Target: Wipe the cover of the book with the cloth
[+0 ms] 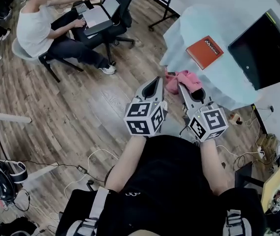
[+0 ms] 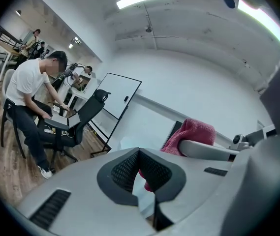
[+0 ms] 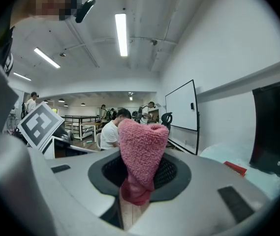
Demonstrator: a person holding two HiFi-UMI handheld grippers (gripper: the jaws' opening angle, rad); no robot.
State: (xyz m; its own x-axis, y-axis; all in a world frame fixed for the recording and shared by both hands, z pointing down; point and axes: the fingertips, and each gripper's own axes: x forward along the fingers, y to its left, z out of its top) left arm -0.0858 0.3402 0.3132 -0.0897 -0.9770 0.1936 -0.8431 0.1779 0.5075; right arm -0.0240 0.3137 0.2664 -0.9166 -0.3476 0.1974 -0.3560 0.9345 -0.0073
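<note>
An orange book (image 1: 204, 51) lies flat on a round table (image 1: 199, 21) draped in pale blue, up and to the right of both grippers; it shows as a red sliver (image 3: 236, 167) in the right gripper view. My right gripper (image 1: 183, 86) is shut on a pink cloth (image 1: 179, 79), which bunches up out of its jaws (image 3: 142, 149) in mid-air, short of the table. Beside it on the left, my left gripper (image 1: 155, 80) is shut with nothing in it (image 2: 139, 154). The pink cloth (image 2: 195, 131) also shows to the right in the left gripper view.
A black monitor (image 1: 265, 50) stands at the table's right side. A seated person (image 1: 39, 26) works at a laptop (image 1: 99, 14) resting on an office chair at the upper left. Cables (image 1: 88, 168) trail over the wooden floor. A whiteboard (image 2: 112, 95) stands by the wall.
</note>
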